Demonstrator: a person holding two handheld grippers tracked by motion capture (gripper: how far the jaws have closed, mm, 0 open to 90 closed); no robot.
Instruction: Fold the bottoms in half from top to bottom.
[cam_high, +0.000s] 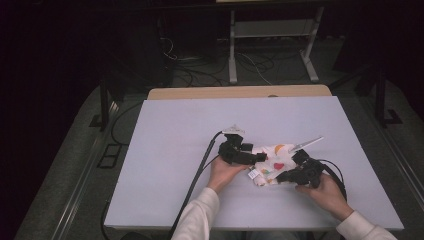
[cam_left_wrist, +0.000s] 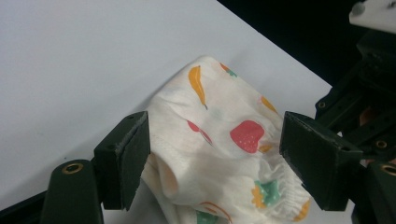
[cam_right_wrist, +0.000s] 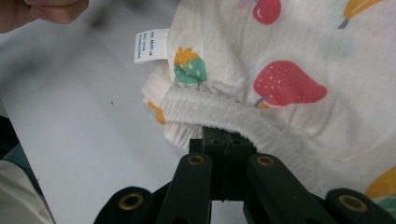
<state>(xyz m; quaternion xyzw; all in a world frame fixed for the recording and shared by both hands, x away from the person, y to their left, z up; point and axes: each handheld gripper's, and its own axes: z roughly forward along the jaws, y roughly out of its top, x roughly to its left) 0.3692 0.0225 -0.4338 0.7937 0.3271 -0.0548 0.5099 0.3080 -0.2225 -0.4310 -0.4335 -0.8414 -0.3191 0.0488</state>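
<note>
**Fruit-print garment between two grippers**

White tabletop (cam_high: 175, 150) under dim surroundings carries a small fruit-print garment (cam_high: 272, 162) near its front edge. Seen from above, the left gripper (cam_high: 257, 159) and right gripper (cam_high: 285, 176) meet at it. Left gripper view shows jaws spread wide around the cloth; right gripper view shows jaws clamped on the elastic hem (cam_right_wrist: 219, 116), beside a white care label (cam_right_wrist: 150, 45) with unreadable print.

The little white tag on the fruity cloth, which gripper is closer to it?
Right. The right gripper is shut on the cloth's elastic edge just beside the tag; the left gripper is open around the cloth's other side.
</note>
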